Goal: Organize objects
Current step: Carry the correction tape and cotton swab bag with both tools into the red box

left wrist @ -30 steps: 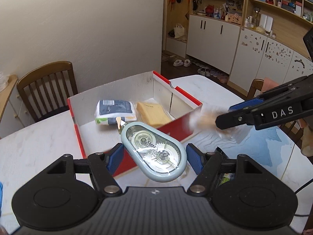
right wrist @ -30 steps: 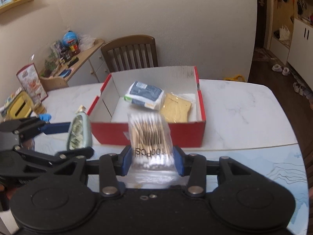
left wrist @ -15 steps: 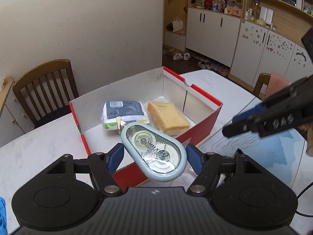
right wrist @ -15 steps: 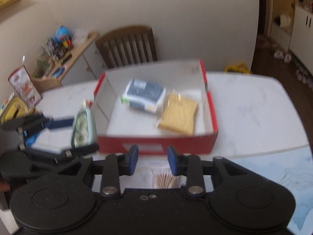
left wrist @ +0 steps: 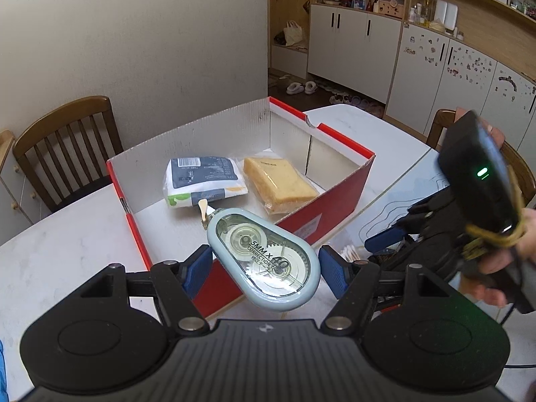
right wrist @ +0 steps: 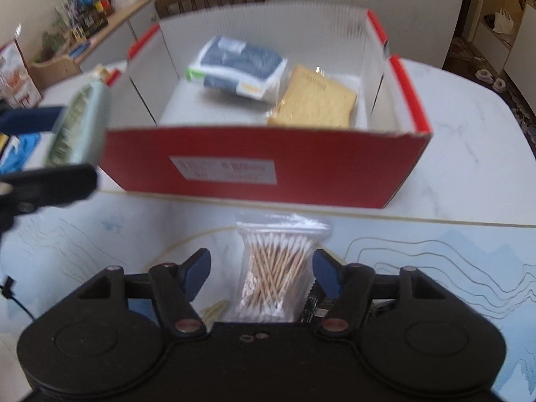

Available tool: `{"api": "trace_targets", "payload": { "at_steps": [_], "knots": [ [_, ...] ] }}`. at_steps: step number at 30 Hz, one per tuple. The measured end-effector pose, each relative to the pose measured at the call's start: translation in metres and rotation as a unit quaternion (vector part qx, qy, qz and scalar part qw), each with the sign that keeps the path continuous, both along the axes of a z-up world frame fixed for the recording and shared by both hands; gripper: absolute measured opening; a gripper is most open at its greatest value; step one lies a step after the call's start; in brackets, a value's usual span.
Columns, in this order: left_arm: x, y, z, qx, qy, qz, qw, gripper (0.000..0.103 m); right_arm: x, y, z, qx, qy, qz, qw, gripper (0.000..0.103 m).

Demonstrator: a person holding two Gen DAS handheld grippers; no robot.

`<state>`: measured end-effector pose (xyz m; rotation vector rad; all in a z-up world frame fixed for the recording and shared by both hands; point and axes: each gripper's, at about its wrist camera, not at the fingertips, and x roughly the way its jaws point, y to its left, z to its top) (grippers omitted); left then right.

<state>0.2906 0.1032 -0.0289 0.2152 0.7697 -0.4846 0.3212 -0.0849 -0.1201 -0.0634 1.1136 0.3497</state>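
— Where was the bag of cotton swabs [right wrist: 278,268] when you looked?

— Flat on the table [right wrist: 469,134], between the two fingers of the right tongs [right wrist: 261,268]. Those jaws had just been opening and stood apart. The bag lay in the gap, and as far as I could tell the pads weren't pressing on it, though the right pad sat very close to its edge.

— Which way did it lie?

— Lengthwise along the fingers. The sticks ran away from the tongs towards the red box [right wrist: 301,167], which stood straight ahead just past the bag's far end. So I'd say the jaws would close across its narrow width, which is the handy way.

— And the other hand?

— The left tongs [left wrist: 264,269] were clamped on the correction tape [left wrist: 254,244], so that hand was busy. The right one was plainly the nearer to the swabs.

— How did the tape point?

— Its long axis ran aslant between the pads, the fat end back towards the tongs. The narrow nose pointed ahead and a little left, over the box's near wall. Beyond the nose, inside the box, lay a tissue pack [left wrist: 201,177] and a wrapped yellow block [left wrist: 278,184] side by side.

— Room for more?

— I judged so, since the floor nearest both tongs looked bare.
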Motion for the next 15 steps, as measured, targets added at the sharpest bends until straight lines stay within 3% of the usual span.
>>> {"api": "trace_targets", "payload": {
  "at_steps": [9,15],
  "knots": [
    [-0.001,0.004,-0.003,-0.001,0.001,0.000,1.0000,0.069,0.003,0.012,-0.026,-0.043,0.012,0.010,0.999,0.056],
    [0.001,0.007,-0.006,-0.001,0.004,0.001,1.0000,0.069,-0.001,0.019,-0.028,-0.066,-0.001,0.024,0.998,0.039]
  ]
}}
